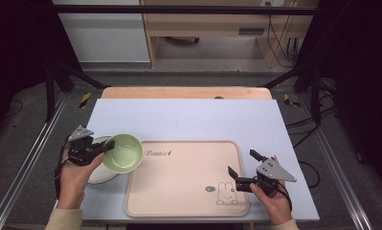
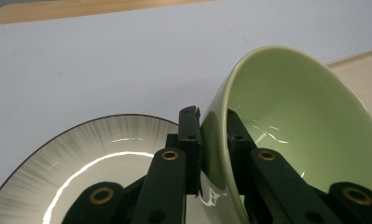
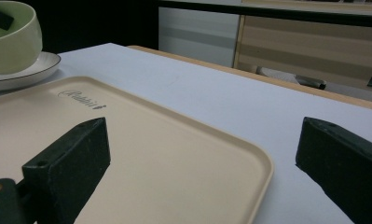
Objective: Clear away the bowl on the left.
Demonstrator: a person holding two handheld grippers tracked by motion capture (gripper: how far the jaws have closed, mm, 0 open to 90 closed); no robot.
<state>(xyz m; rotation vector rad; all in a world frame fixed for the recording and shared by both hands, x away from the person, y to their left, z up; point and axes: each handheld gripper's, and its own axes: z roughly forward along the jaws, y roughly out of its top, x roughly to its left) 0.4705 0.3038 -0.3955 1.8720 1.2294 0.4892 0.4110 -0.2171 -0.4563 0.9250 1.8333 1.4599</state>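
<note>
Beige tray (image 1: 188,191) at the table's near edge lies bare between our grippers, left gripper (image 1: 105,147) clamped on the rim of the green bowl (image 1: 124,153), tilted over the striped plate (image 1: 96,176) at the near-left corner, right gripper (image 1: 241,164) gaping wide over the tray's right edge.

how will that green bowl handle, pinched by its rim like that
The green bowl looks glazed and glossy, so it may slip between the left tongs. Held by one wall and tilted, it probably wants to swing. It seems ceramic, so likely chips if dropped on the plate.
</note>
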